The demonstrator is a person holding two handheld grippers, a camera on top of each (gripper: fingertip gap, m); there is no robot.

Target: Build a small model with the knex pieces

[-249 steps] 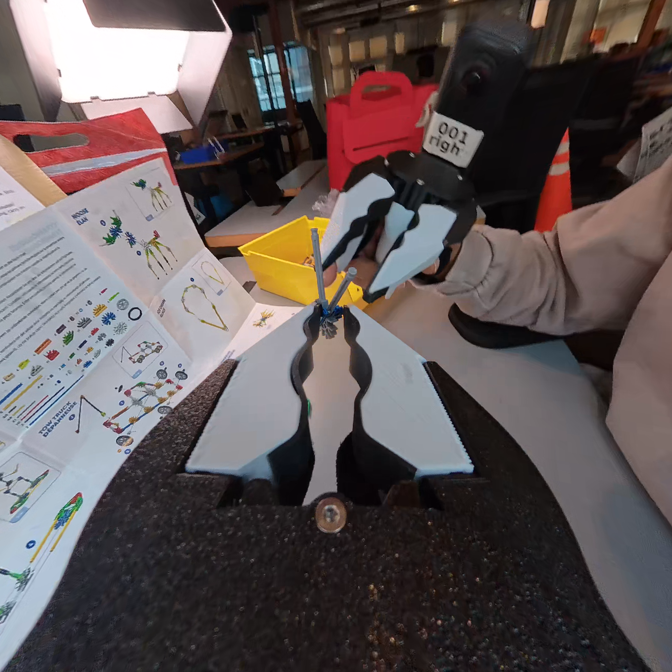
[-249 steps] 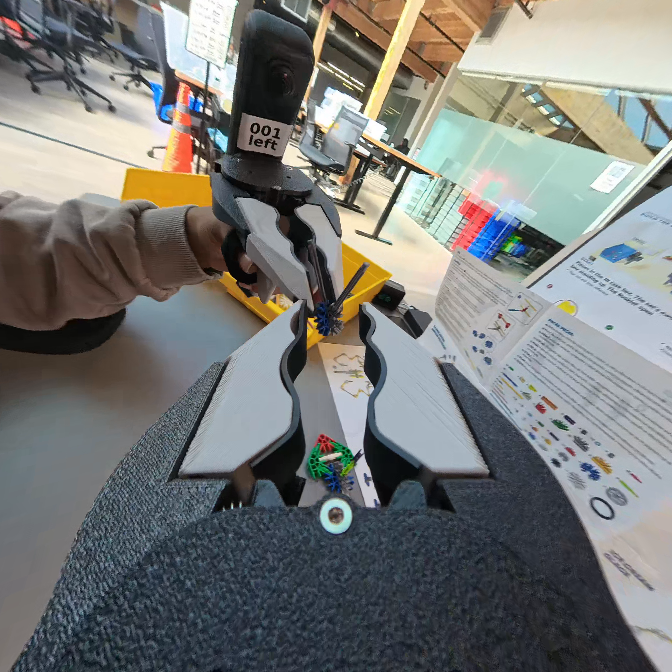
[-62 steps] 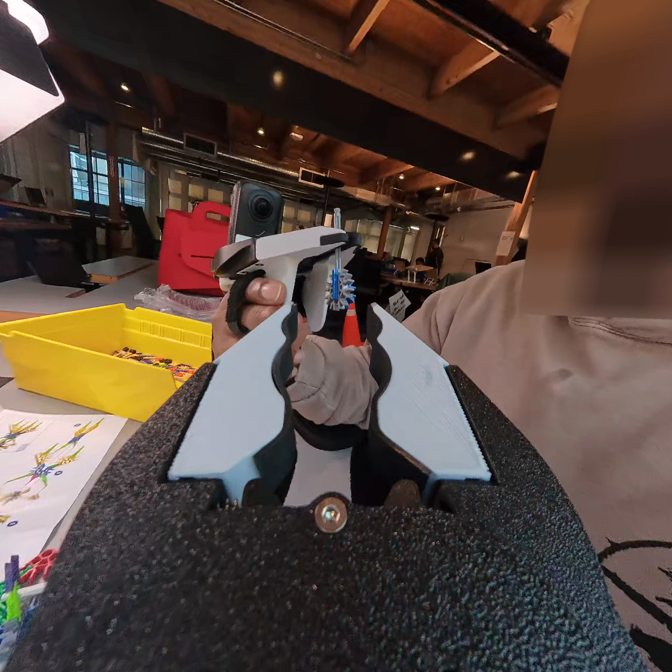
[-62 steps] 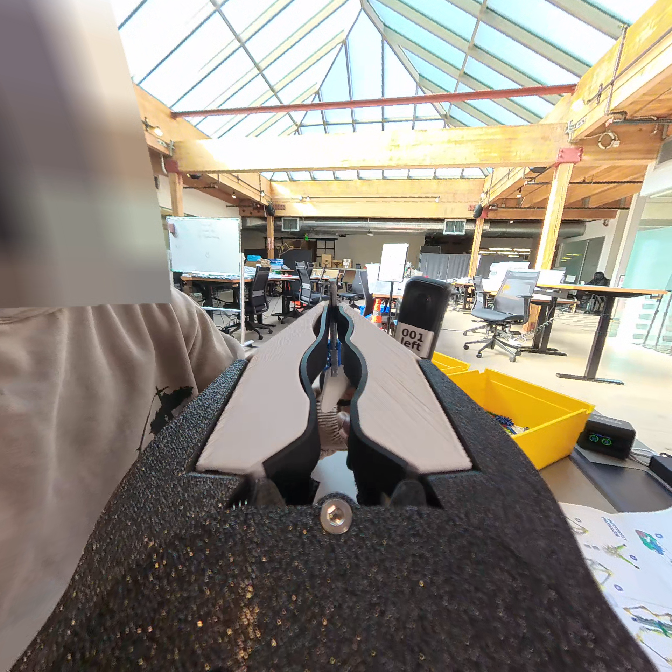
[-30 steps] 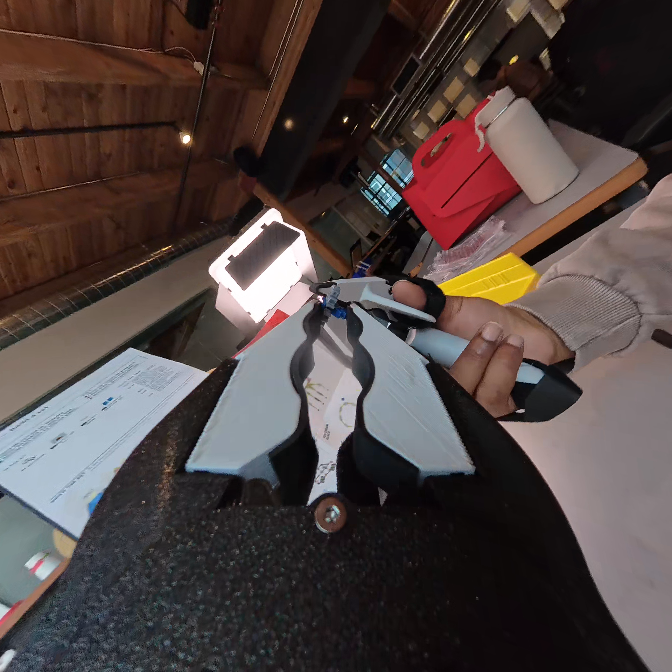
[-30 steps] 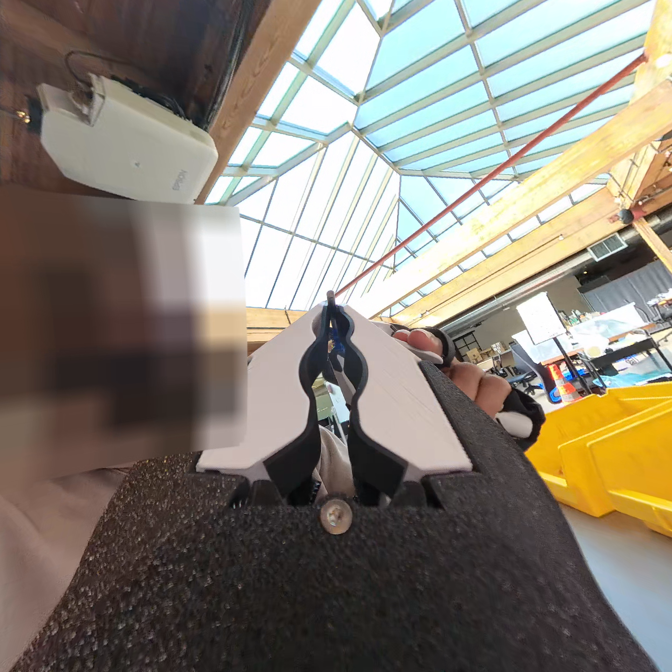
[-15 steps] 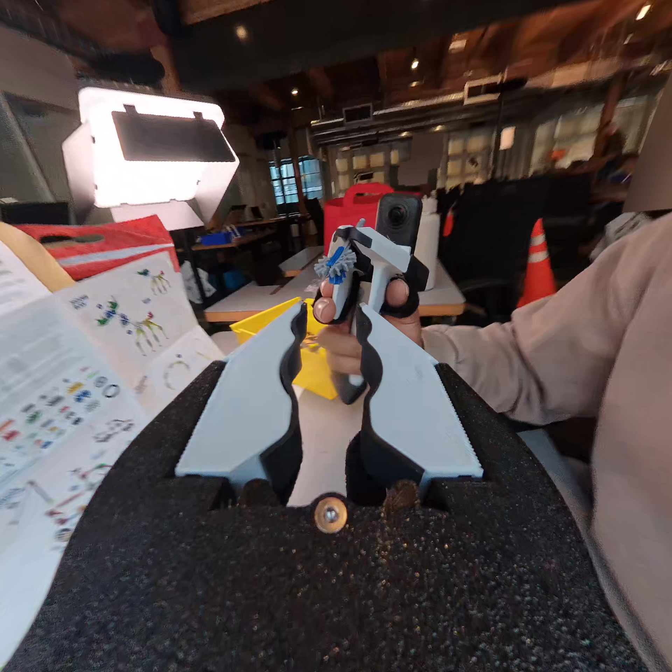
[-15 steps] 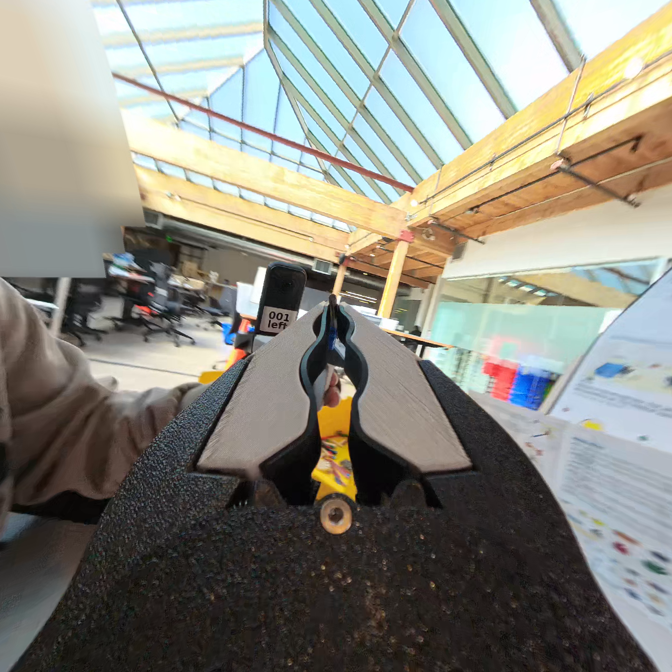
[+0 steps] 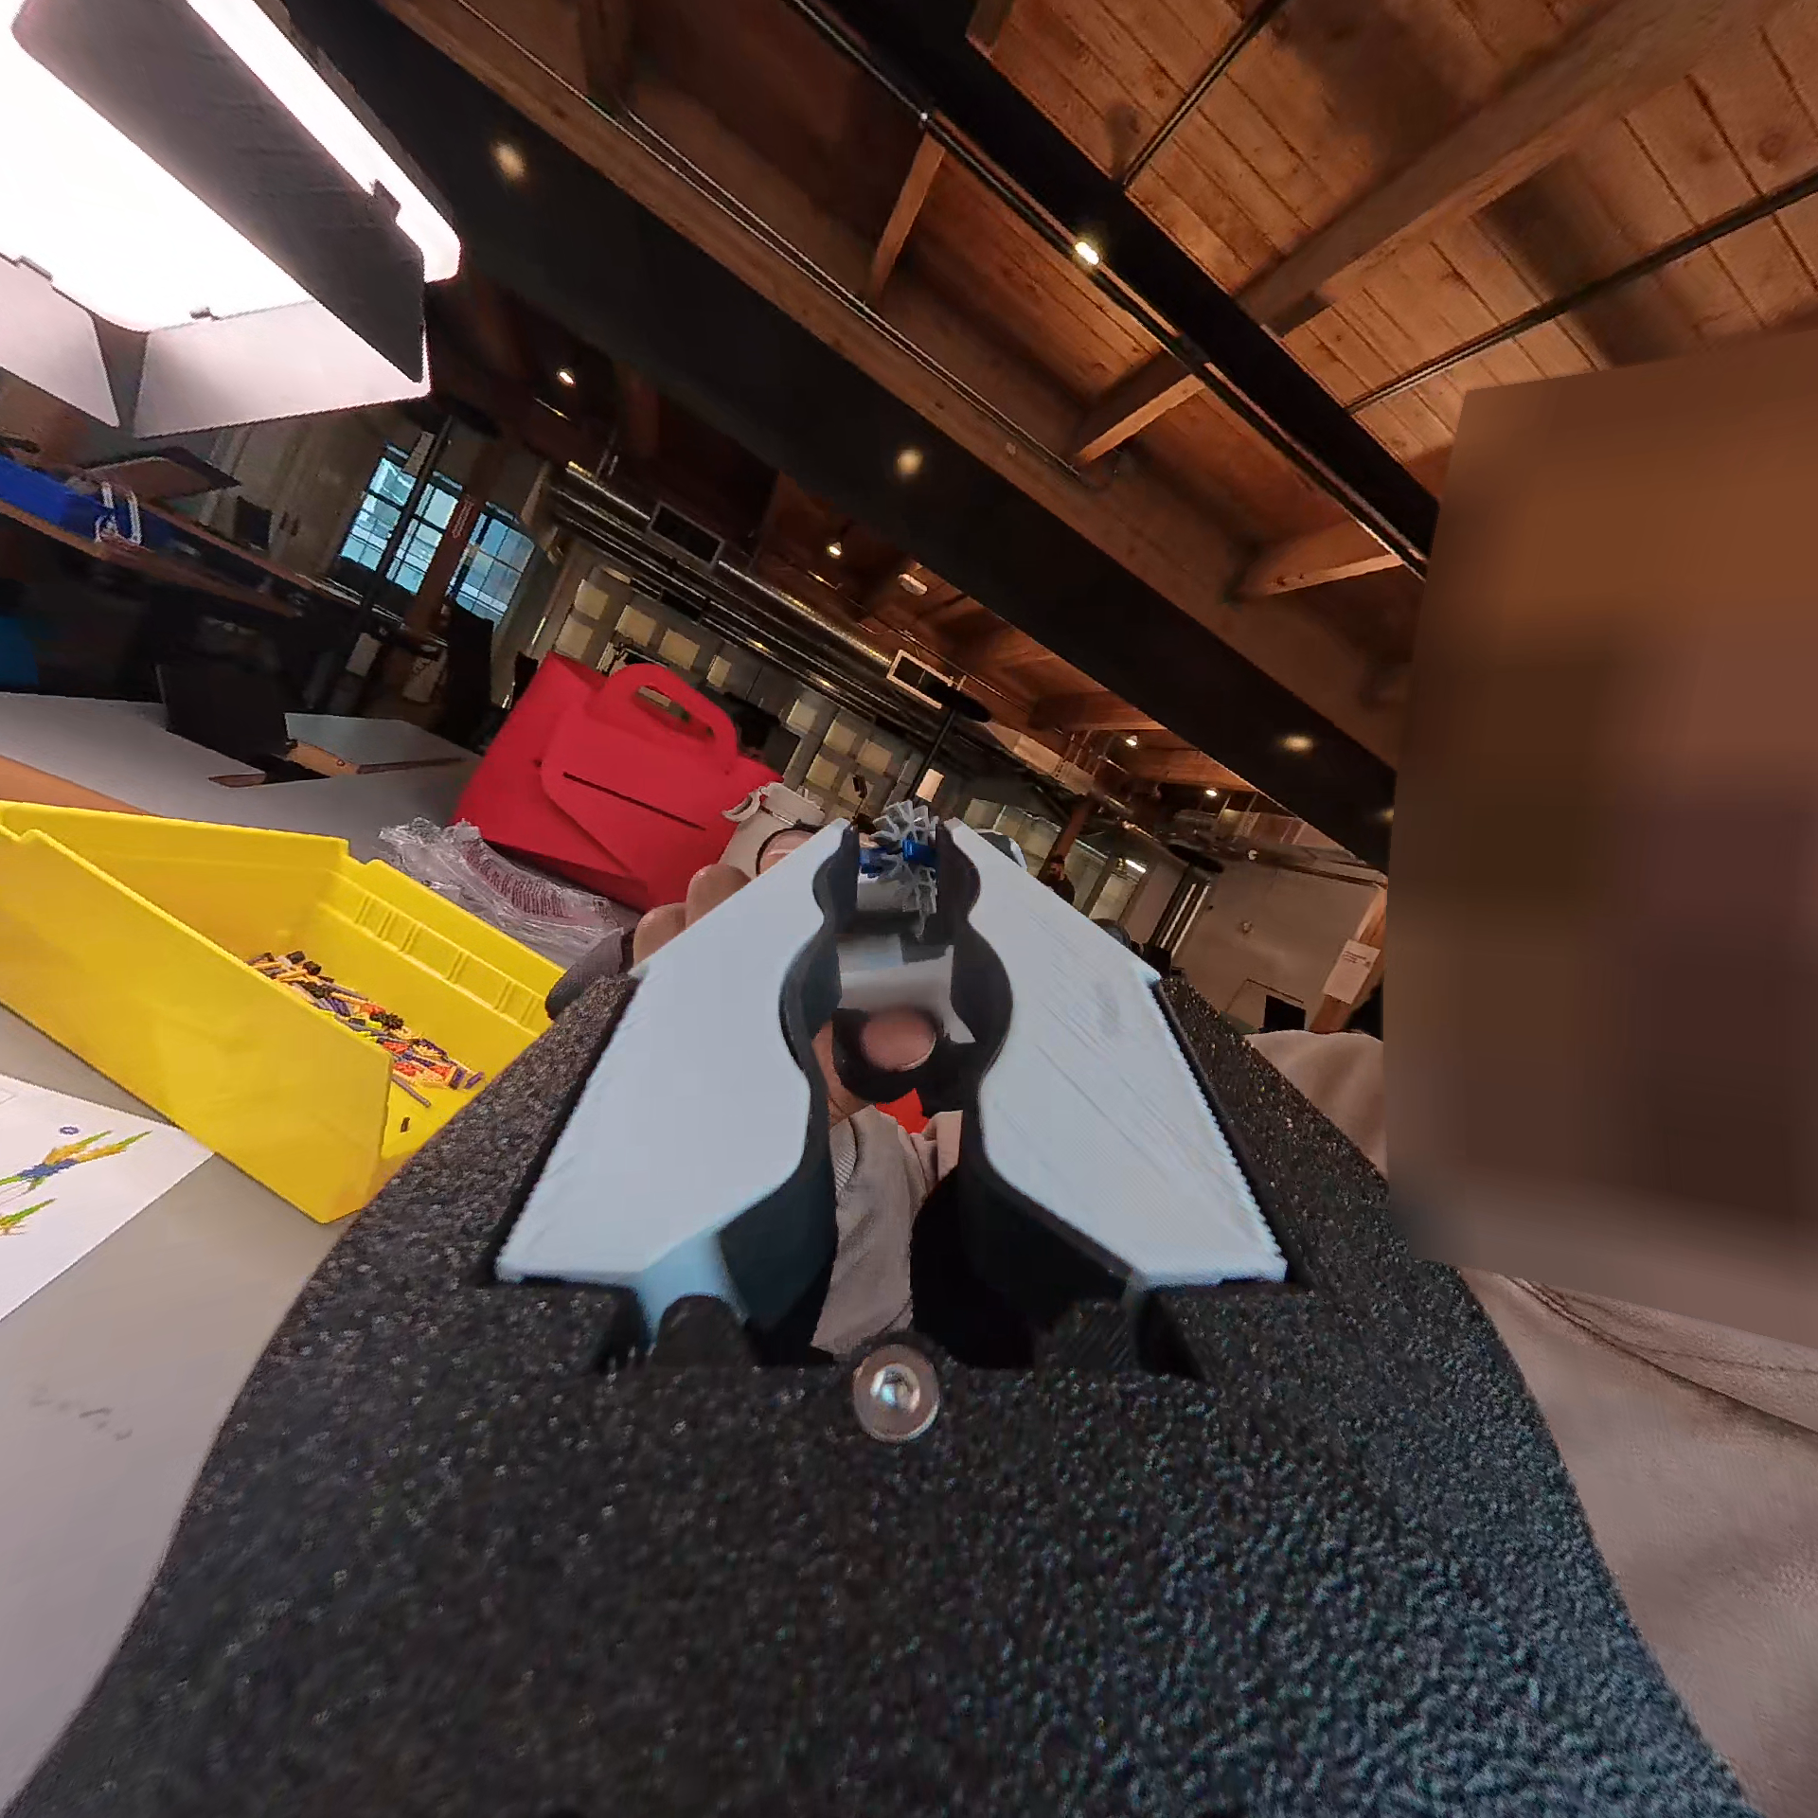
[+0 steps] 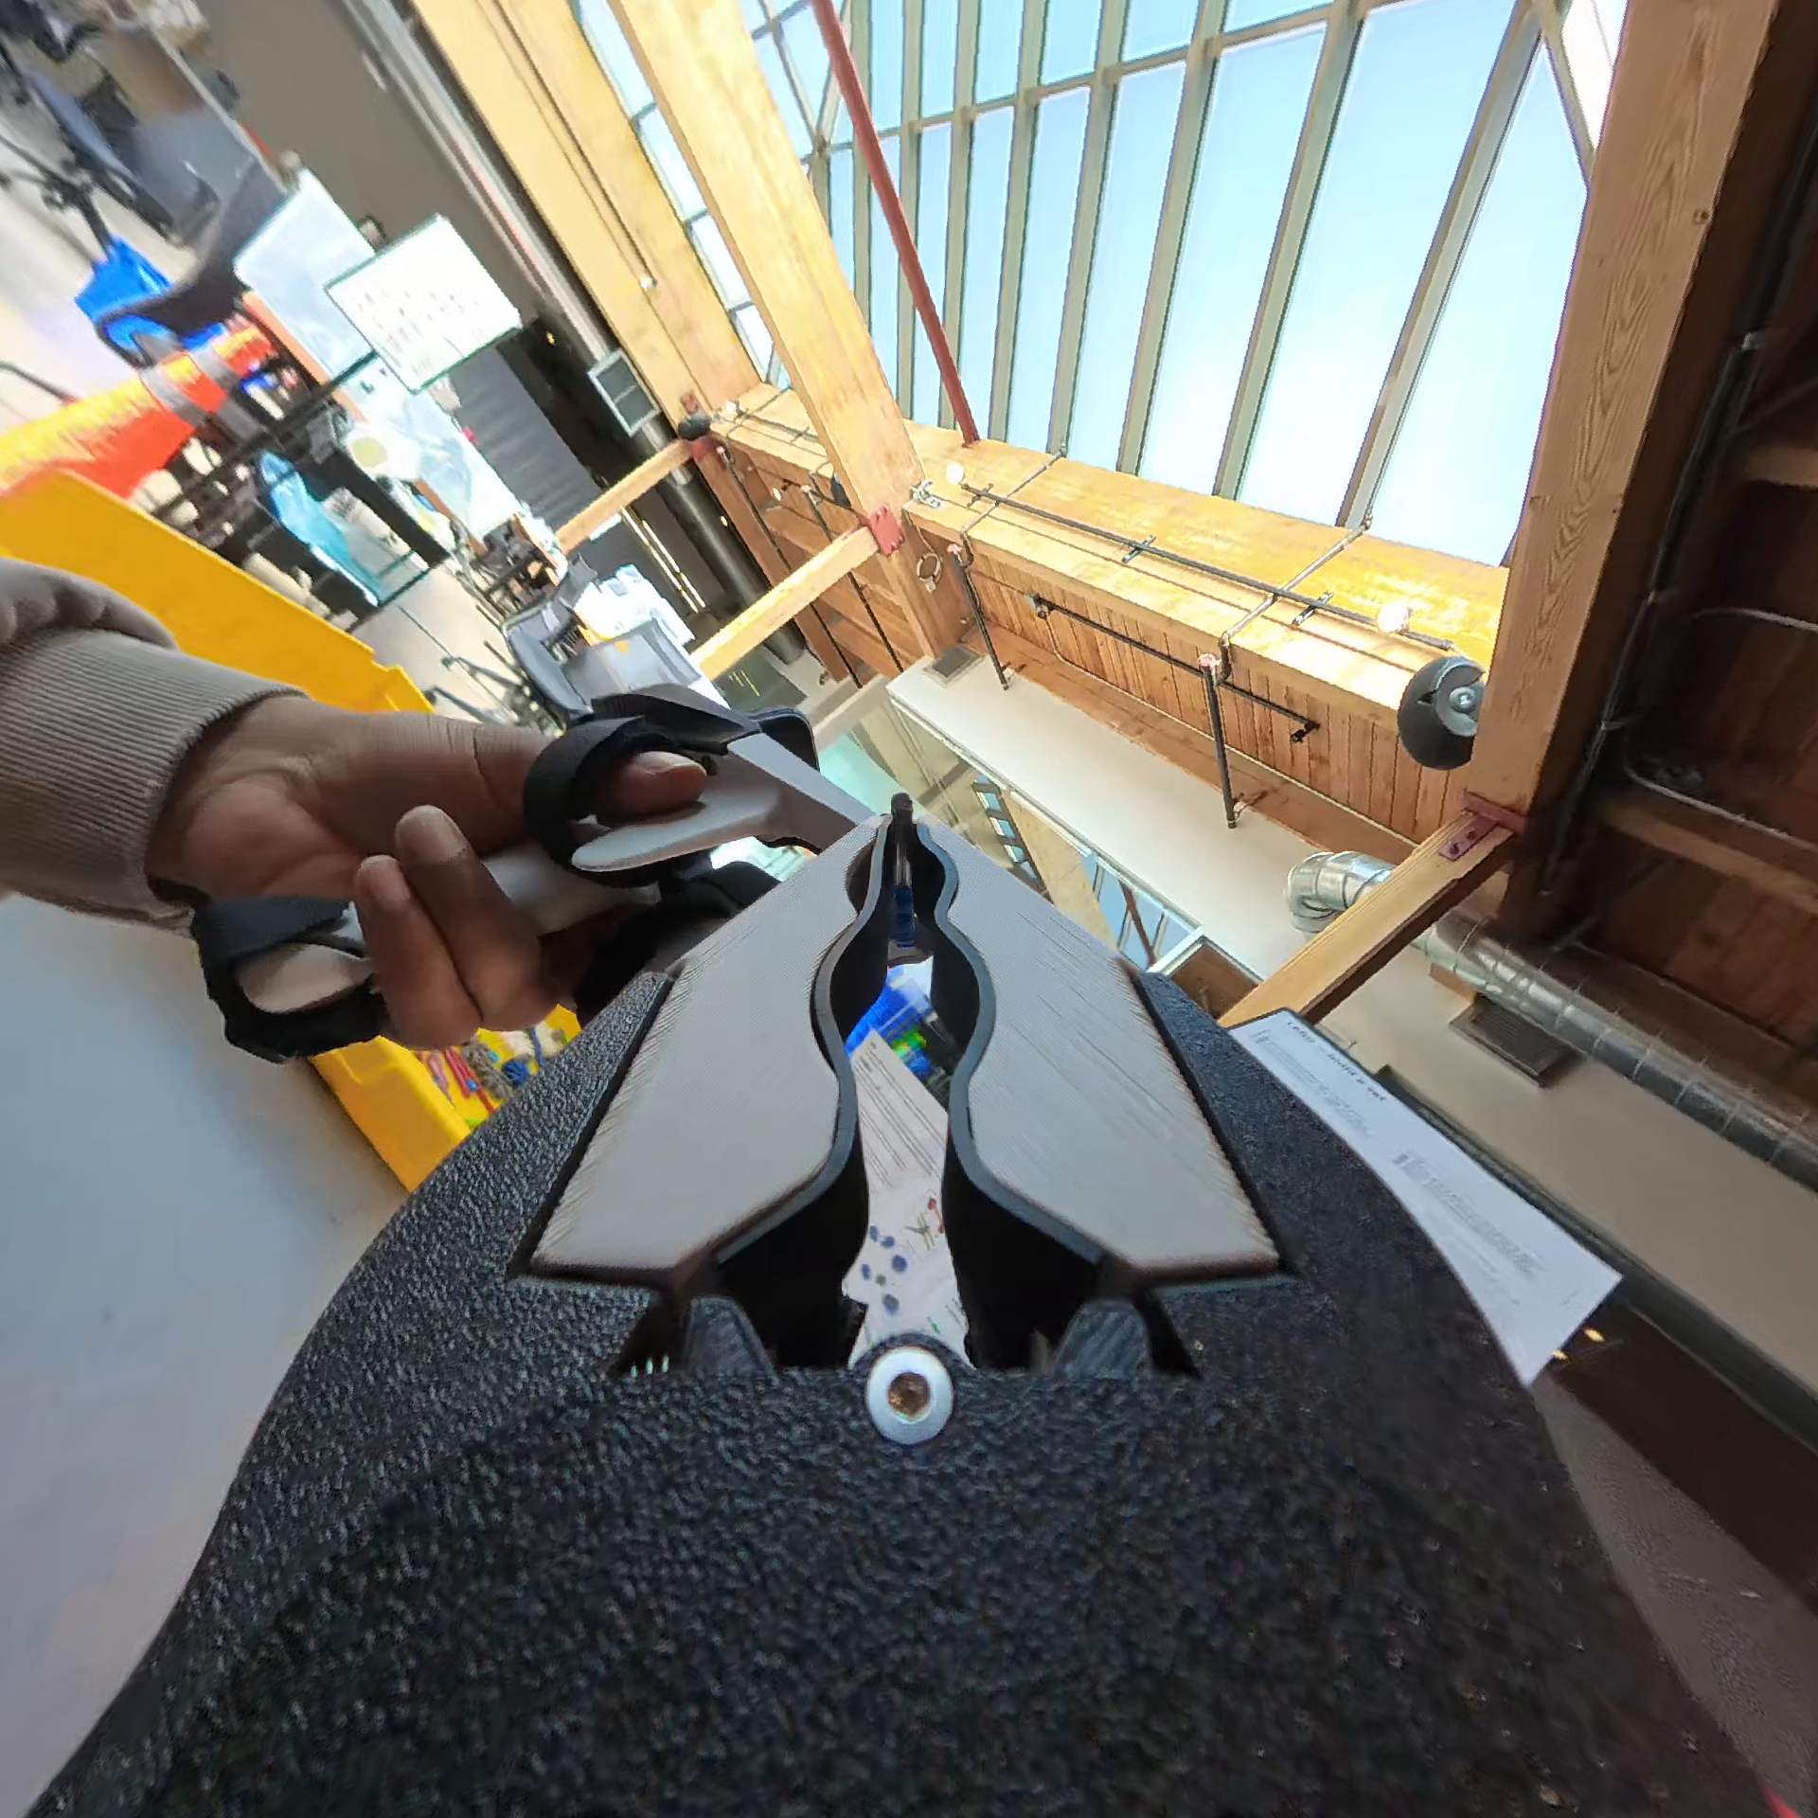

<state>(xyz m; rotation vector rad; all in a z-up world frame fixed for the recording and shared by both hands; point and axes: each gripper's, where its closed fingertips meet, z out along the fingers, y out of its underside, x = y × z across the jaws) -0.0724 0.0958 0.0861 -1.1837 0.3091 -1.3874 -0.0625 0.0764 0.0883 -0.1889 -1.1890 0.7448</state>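
A small toy assembly, a grey and blue spiky connector (image 9: 900, 848) on a thin dark rod (image 10: 900, 866), is held up in the air between both grippers. My left gripper (image 9: 895, 854) has its jaws closed in around the connector at its tips. My right gripper (image 10: 900, 836) is shut on the rod, with a blue piece showing just behind its tips. The right gripper and the person's fingers show through the gap of the left one (image 9: 890, 984). The left gripper, held in a hand (image 10: 413, 846), meets the right one's tips from the left.
A yellow bin (image 9: 197, 994) with several small toy pieces stands on the grey table (image 10: 148, 1230). A red carrying case (image 9: 610, 787) and a crumpled plastic bag (image 9: 492, 876) lie behind it. Instruction sheets lie at the left (image 9: 59, 1190) and stand at the right (image 10: 1426, 1220). Left and right tips are no more than a few centimetres apart.
Half a second ago my left gripper was open and apart from the right one. Now both point upward and the left jaws have closed around the connector that the right holds.
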